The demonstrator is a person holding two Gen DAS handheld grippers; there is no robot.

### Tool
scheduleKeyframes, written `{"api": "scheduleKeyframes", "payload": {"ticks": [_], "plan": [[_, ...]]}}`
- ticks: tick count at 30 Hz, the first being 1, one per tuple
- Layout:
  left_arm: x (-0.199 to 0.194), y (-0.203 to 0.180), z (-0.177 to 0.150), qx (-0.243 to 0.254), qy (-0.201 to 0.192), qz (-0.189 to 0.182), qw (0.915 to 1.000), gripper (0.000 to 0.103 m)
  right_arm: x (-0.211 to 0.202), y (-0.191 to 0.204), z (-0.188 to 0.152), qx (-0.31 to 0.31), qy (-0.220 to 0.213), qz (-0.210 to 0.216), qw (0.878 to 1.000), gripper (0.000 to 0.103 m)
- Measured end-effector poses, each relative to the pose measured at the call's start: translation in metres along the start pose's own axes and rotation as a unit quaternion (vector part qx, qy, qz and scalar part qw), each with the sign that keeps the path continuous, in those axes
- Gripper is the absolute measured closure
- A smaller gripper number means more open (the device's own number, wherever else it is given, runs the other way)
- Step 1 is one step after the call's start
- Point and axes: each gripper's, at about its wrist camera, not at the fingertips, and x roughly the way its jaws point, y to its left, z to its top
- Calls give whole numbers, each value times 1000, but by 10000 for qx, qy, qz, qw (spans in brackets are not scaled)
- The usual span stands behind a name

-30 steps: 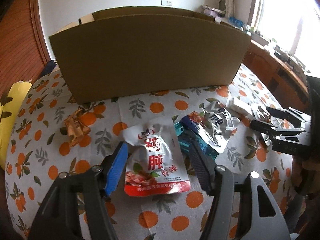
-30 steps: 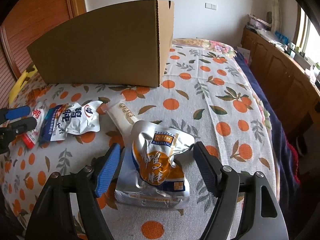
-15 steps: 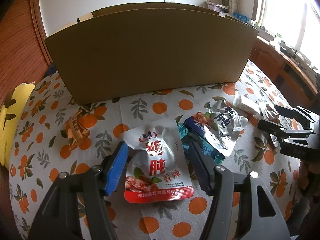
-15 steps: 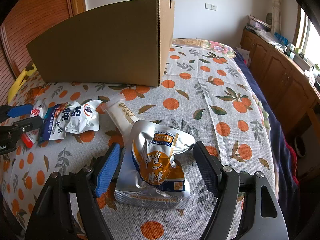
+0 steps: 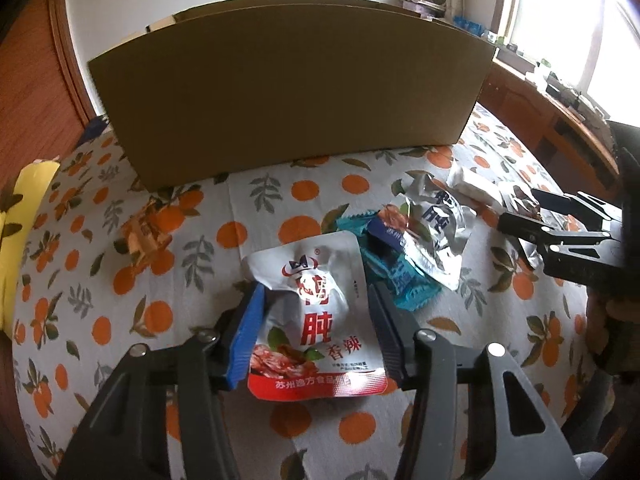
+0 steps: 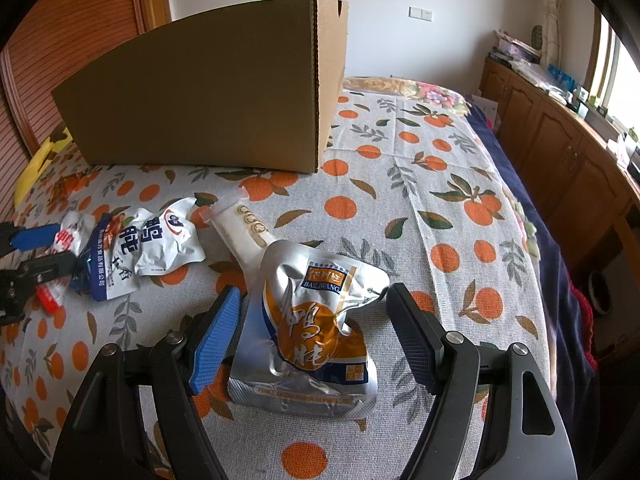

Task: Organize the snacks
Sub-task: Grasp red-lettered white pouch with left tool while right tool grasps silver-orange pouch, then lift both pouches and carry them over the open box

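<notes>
Both grippers sit spread wide, each straddling a packet in front of the cardboard box [image 5: 288, 92]. The left gripper [image 5: 316, 312] brackets the red-and-white pouch [image 5: 316, 320]; the right gripper [image 6: 316, 320] brackets the silver-orange pouch [image 6: 312, 328], neither squeezing yet. I'd pinch near the puffy middle, since foil looks slippery. The teal wrappers [image 5: 400, 276] crowd the left gripper's right side, so lift straight up. The box wall is tall, but the tablecloth [image 6: 400, 200] in front of it has room.
</notes>
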Motion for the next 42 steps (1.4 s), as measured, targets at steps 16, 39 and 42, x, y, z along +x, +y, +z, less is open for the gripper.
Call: {"api": "scheduleKeyframes", "payload": {"ticks": [16, 39, 42], "plan": [[-32, 4, -9, -58, -347, -107, 9993, 51, -1, -1, 0, 41, -28, -46, 10000, 31], [-96, -11, -15, 87, -998, -367, 9943, 51, -35, -12, -5, 252, -159, -199, 9994, 46], [-102, -13, -15, 136, -1056, -364, 9936, 51, -53, -10, -4, 252, -287, -186, 9991, 46]]}}
